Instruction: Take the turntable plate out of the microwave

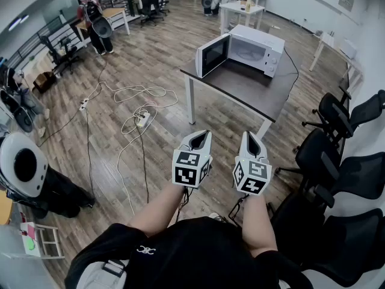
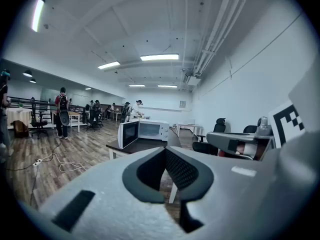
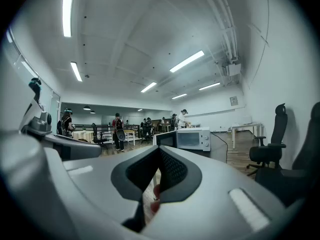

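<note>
In the head view, the microwave (image 1: 257, 50) stands at the far end of a dark tabletop (image 1: 252, 92), well apart from both tools, with its door (image 1: 212, 55) swung open to the left. The turntable plate is too small to make out inside the white cavity. The left hand-held gripper (image 1: 200, 141) and the right hand-held gripper (image 1: 252, 142) are held side by side near the person's body, over the wooden floor (image 1: 156, 161), both aimed toward the near edge of the tabletop. Neither touches anything.

In the left gripper view, the left hand-held gripper (image 2: 165, 151) has its jaws closed tip to tip with nothing between them. The microwave (image 2: 150, 130) sits far ahead, just above the jaw tips, on the tabletop (image 2: 134, 145), its open door facing left. The right hand-held gripper (image 2: 239, 142) shows at the right edge.

In the right gripper view, the right hand-held gripper (image 3: 160, 150) is also fully closed and empty. The microwave (image 3: 191, 138) lies far ahead and slightly right of the tips. The left hand-held gripper (image 3: 67, 143) shows at the left. The plate cannot be made out here either.
</note>
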The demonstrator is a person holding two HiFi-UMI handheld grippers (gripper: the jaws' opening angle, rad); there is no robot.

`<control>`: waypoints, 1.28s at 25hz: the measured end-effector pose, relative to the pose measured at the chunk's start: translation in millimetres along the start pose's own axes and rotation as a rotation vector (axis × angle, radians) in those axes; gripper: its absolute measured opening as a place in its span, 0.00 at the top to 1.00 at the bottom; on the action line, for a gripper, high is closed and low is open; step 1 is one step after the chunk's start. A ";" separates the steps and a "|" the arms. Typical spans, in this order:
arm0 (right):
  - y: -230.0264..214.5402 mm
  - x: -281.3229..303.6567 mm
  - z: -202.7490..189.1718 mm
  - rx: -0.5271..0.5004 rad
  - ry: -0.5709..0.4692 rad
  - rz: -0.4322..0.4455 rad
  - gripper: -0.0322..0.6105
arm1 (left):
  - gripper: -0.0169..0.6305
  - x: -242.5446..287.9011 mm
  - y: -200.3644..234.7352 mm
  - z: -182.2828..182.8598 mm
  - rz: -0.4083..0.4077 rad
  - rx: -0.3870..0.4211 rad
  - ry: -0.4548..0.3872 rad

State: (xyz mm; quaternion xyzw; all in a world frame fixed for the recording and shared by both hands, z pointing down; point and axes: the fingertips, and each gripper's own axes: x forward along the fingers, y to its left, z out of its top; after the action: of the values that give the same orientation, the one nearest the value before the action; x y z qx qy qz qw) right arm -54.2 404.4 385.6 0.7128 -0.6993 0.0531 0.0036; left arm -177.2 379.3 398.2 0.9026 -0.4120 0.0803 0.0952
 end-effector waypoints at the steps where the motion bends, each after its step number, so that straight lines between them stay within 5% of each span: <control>1: -3.1 1.4 -0.8 0.004 0.002 0.000 0.94 | 0.96 3.4 -2.0 -0.5 -0.002 0.001 0.004; 32: -103.0 65.9 -15.2 -0.023 0.032 0.085 0.94 | 0.96 131.2 -48.9 -1.5 0.038 -0.012 0.042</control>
State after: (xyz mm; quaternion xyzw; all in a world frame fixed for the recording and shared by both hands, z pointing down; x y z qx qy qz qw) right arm 48.5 342.2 413.1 0.6812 -0.7296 0.0565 0.0209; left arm -55.2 315.5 423.8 0.8921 -0.4276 0.0986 0.1077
